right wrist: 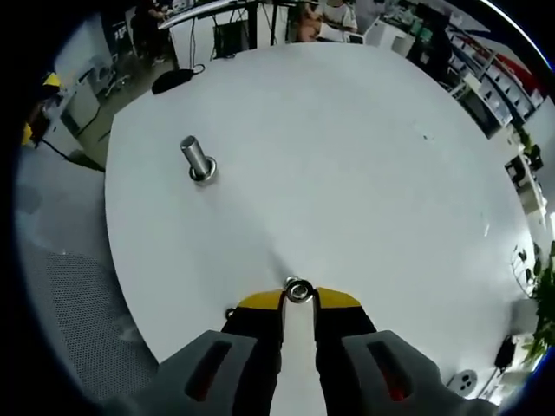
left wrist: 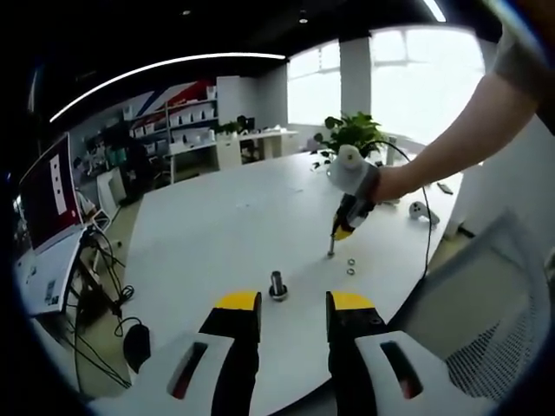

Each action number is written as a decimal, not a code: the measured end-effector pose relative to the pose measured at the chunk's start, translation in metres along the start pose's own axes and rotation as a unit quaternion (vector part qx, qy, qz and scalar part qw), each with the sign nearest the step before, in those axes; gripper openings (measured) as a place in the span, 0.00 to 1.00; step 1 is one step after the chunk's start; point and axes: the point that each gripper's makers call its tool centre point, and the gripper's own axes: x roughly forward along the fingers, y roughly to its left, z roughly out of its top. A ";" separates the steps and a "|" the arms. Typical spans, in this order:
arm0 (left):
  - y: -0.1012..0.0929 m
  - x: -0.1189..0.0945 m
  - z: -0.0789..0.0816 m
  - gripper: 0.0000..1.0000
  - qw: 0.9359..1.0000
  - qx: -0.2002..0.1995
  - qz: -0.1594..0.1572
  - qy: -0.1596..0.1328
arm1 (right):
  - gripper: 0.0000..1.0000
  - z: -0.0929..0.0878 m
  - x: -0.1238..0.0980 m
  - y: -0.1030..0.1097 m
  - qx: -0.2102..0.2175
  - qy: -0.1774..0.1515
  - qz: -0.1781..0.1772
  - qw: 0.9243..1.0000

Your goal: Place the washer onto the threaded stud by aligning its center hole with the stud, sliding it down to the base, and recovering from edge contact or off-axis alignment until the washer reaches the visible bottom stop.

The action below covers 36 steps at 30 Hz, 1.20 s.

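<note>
Two loose washers (left wrist: 350,265) lie on the white worktop (left wrist: 234,217) in the left gripper view, beside the right gripper (left wrist: 332,250); the upright threaded stud (left wrist: 277,284) stands just ahead of the left gripper (left wrist: 293,303), its fingers apart and empty. In the right gripper view, its fingers (right wrist: 260,302) pinch a washer (right wrist: 298,290), with the stud (right wrist: 197,159) well apart, forward and leftward.

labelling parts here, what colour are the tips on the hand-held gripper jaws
Yellow, over black jaws; clearest in the left gripper view on the left hand-held gripper.
</note>
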 end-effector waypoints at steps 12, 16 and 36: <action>0.000 0.001 -0.002 0.28 1.000 -0.002 -0.002 0.004 | 0.15 -0.005 0.019 0.002 -0.005 0.023 0.011 1.000; 0.000 0.001 -0.002 0.28 1.000 -0.005 -0.002 0.003 | 0.15 -0.007 0.026 0.002 -0.006 0.032 0.014 0.999; 0.002 0.002 -0.005 0.28 1.000 -0.011 0.000 0.010 | 0.15 -0.019 0.045 0.006 -0.005 0.055 0.029 0.998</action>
